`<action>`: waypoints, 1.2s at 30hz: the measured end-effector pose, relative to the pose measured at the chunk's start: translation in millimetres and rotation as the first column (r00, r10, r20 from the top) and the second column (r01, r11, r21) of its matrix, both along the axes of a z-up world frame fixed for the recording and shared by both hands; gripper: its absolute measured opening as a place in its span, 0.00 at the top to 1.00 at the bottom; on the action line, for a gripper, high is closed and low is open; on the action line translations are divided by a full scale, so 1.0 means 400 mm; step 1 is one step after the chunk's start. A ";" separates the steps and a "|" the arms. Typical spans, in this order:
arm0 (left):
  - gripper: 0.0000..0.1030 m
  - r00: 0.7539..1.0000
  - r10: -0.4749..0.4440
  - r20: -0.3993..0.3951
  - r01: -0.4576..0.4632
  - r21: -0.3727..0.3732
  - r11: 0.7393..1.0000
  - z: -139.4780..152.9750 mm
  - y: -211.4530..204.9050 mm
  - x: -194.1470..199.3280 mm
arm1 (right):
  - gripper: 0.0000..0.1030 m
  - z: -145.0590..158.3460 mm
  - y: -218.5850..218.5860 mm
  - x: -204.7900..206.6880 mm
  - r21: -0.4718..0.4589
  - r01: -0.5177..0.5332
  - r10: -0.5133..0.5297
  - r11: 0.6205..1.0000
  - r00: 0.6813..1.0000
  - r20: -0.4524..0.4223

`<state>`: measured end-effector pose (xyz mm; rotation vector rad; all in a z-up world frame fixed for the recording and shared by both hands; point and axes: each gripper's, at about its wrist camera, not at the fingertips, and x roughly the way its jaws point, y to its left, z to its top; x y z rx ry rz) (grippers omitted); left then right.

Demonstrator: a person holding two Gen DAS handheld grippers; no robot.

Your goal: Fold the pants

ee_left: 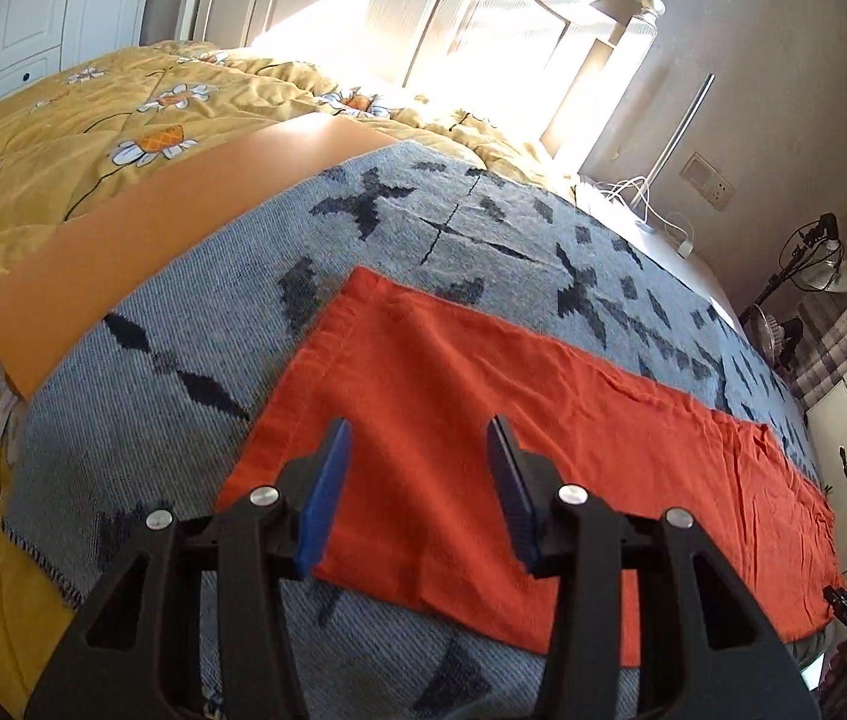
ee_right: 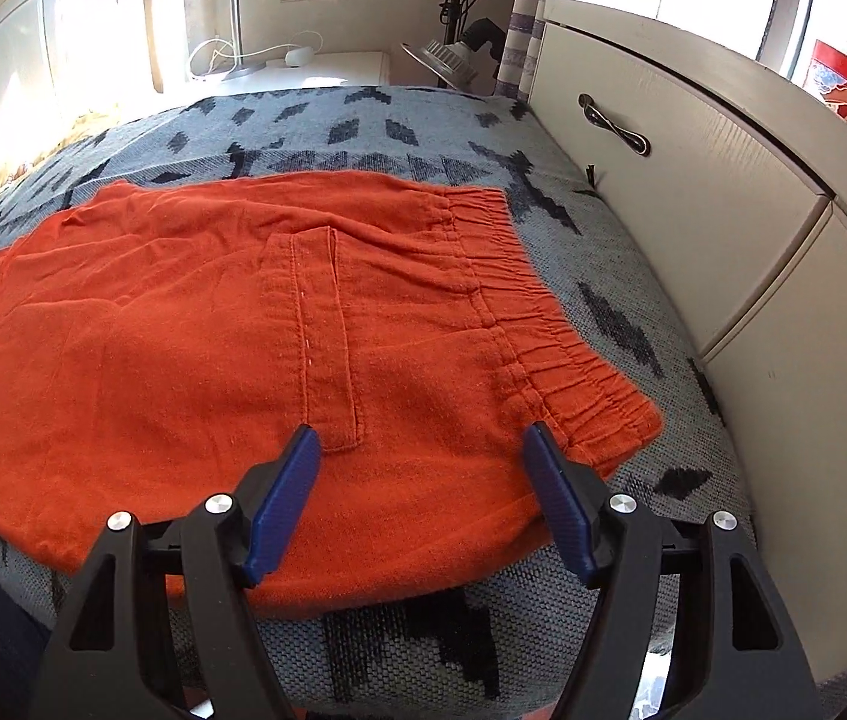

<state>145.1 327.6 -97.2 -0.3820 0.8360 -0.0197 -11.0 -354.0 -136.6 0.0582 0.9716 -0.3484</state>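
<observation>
My left gripper (ee_left: 420, 450) and right gripper (ee_right: 423, 450), both spread empty, hover over the pants (ee_right: 183, 330) lying lengthwise along the bed's (ee_right: 603, 312) near edge.

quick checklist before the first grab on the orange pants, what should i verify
1. Left gripper open: ok, jaws stand apart with nothing between them.
2. Right gripper open: ok, jaws apart and holding nothing.
3. Pants laid out flat on the blanket: ok, only light wrinkles.
4. Waistband within reach of the right gripper: ok, it lies just ahead of the right-hand jaw.
5. Leg end under the left gripper: ok, the hem lies just ahead.
6. Both legs stacked evenly: cannot tell, only the top layer shows.
</observation>
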 end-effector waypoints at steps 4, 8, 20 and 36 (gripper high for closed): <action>0.56 0.998 -0.016 -0.057 0.018 0.020 1.000 -0.004 0.067 0.133 | 0.35 0.017 0.004 -0.006 0.011 0.014 -0.015 1.000 1.000 0.014; 0.56 0.961 -0.270 -0.062 0.276 0.125 0.953 0.022 -0.067 0.182 | 0.33 0.030 0.008 -0.011 0.003 0.019 -0.019 1.000 1.000 0.023; 0.67 0.634 -0.748 -0.195 0.772 0.206 0.601 -0.054 -0.574 0.285 | 0.29 0.042 0.019 0.003 -0.003 -0.004 0.004 1.000 1.000 0.007; 0.84 0.375 -0.815 -0.442 0.927 0.179 0.329 -0.092 -0.691 0.378 | 0.26 0.034 -0.013 -0.004 0.010 0.022 -0.022 1.000 1.000 -0.013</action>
